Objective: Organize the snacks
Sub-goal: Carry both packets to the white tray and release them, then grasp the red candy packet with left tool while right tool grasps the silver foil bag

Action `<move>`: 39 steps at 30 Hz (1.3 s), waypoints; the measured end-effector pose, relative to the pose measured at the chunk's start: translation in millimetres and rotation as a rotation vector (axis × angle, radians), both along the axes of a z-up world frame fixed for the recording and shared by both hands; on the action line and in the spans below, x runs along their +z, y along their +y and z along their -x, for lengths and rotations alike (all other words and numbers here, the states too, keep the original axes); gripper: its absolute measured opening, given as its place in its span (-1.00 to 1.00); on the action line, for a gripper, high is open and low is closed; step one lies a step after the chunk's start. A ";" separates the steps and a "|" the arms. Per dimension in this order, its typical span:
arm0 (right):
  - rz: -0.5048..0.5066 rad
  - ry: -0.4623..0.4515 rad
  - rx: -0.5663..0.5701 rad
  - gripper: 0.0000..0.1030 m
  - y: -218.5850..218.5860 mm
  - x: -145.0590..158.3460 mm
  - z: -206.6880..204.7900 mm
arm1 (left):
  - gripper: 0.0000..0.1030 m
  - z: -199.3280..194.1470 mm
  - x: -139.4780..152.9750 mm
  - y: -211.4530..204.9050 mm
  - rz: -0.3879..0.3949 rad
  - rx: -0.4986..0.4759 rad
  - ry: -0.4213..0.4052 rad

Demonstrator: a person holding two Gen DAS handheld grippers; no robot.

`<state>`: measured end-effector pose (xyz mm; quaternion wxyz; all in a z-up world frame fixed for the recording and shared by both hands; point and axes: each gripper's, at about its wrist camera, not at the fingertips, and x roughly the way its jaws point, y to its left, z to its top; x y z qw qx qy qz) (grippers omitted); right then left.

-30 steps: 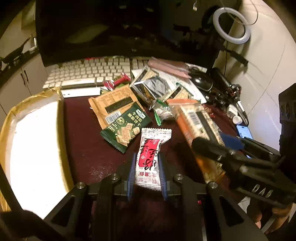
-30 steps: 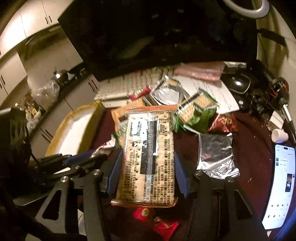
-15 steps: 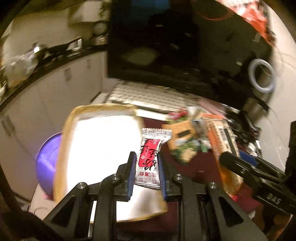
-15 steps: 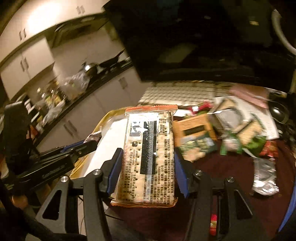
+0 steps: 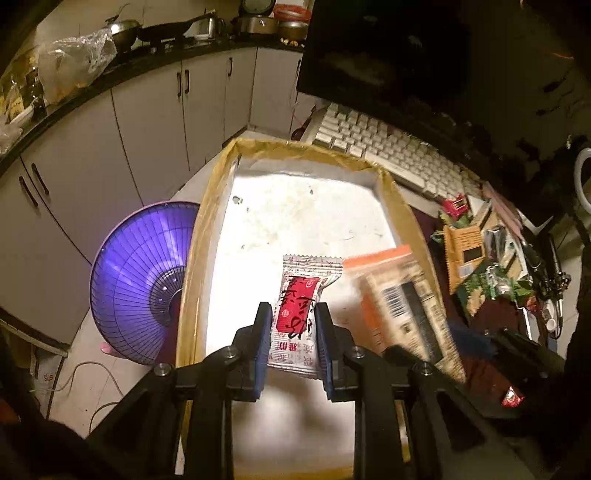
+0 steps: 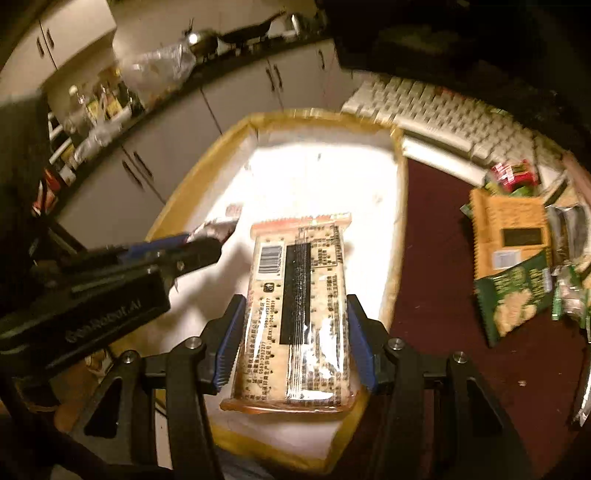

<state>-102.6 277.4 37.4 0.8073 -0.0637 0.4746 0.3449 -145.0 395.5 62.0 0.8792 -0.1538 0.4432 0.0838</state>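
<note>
Left tongs gripped a small white sachet with a red label between blue-padded fingers, holding it above the white floor of a shallow box with a tan taped rim. Right tongs were closed on a long cracker packet, printed with a barcode and a black stripe, likewise suspended over the same box; whether either packet touched the box floor could not be told. In the left wrist view the cracker packet appeared blurred just right of the sachet; in the right wrist view the left tongs lay to the left, their sachet protruding ahead of the tips.

Right of both tongs, the dark maroon surface carried the remaining snacks, well apart from the box: an orange-tan packet, a dark green packet just in front of it, and small red-wrapped items farther ahead. Beyond the box stood a pale keyboard beneath a dark monitor.

Ahead and left of the tongs, the room showed white kitchen cabinets with dark handles under a black counter bearing pans and a clear plastic bag. A purple fan-shaped heater with a wire grille stood on the pale floor, left of the box.
</note>
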 end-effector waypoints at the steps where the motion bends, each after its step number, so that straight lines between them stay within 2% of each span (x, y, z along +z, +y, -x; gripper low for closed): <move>1: 0.000 0.015 0.001 0.08 1.9 -4.8 -1.3 | -0.50 -4.2 -4.3 1.1 0.008 0.001 0.010; 2: -0.003 0.011 -0.001 0.09 3.8 -6.0 -1.9 | -0.49 -4.3 -6.1 1.4 0.014 -0.005 0.017; 4: -0.012 -0.005 -0.001 0.14 3.7 -5.1 -2.3 | -0.34 -8.9 -9.4 2.6 0.029 -0.020 0.021; 6: -0.060 -0.008 0.011 0.34 -2.7 2.5 -0.9 | -0.16 -13.7 -12.0 4.3 0.032 -0.021 0.030; 8: -0.097 -0.054 0.010 0.48 -15.2 14.9 3.0 | -0.16 -12.7 -7.0 8.9 0.042 0.007 -0.001; 9: -0.115 -0.081 0.009 0.54 -23.7 21.3 5.0 | -0.10 -8.2 -1.3 11.8 0.052 0.034 -0.042; 10: -0.133 -0.103 0.005 0.56 -30.6 27.7 5.6 | 0.13 -3.8 3.8 13.6 0.056 0.056 -0.082; 12: -0.174 -0.126 -0.024 0.60 -50.3 36.4 5.7 | 0.46 5.2 14.6 11.0 0.024 0.101 -0.161; 14: -0.233 -0.115 -0.062 0.61 -78.0 42.2 4.7 | 0.46 4.7 21.0 0.6 -0.009 0.093 -0.165; 16: -0.282 -0.105 -0.093 0.64 -105.0 46.7 5.3 | 0.46 4.1 28.7 -17.1 -0.021 0.028 -0.180; 20: -0.313 -0.112 -0.174 0.66 -150.7 48.6 8.1 | 0.46 20.6 45.8 -56.5 -0.104 -0.022 -0.299; 22: -0.308 -0.101 -0.211 0.66 -170.0 45.5 8.1 | 0.46 25.5 50.2 -78.7 -0.117 -0.060 -0.333; 25: -0.308 -0.099 -0.271 0.66 -201.7 43.8 9.9 | 0.46 12.2 51.0 -109.8 -0.105 -0.169 -0.286; 29: -0.297 -0.098 -0.405 0.66 -254.8 44.7 6.6 | 0.46 -3.4 45.9 -146.9 0.012 -0.328 -0.208; 31: -0.264 -0.111 -0.489 0.66 -280.9 43.8 2.9 | 0.46 -13.4 40.0 -167.8 0.036 -0.402 -0.153; 35: -0.177 -0.080 -0.622 0.66 -319.7 32.1 -10.2 | 0.46 -12.8 30.3 -202.7 -0.031 -0.513 -0.125; 38: -0.093 -0.029 -0.651 0.66 -330.7 13.9 -22.0 | 0.45 -2.6 21.2 -229.0 -0.075 -0.634 -0.123; 39: -0.092 -0.017 -0.649 0.66 -330.6 9.6 -24.5 | 0.46 -4.1 18.9 -238.0 -0.088 -0.662 -0.118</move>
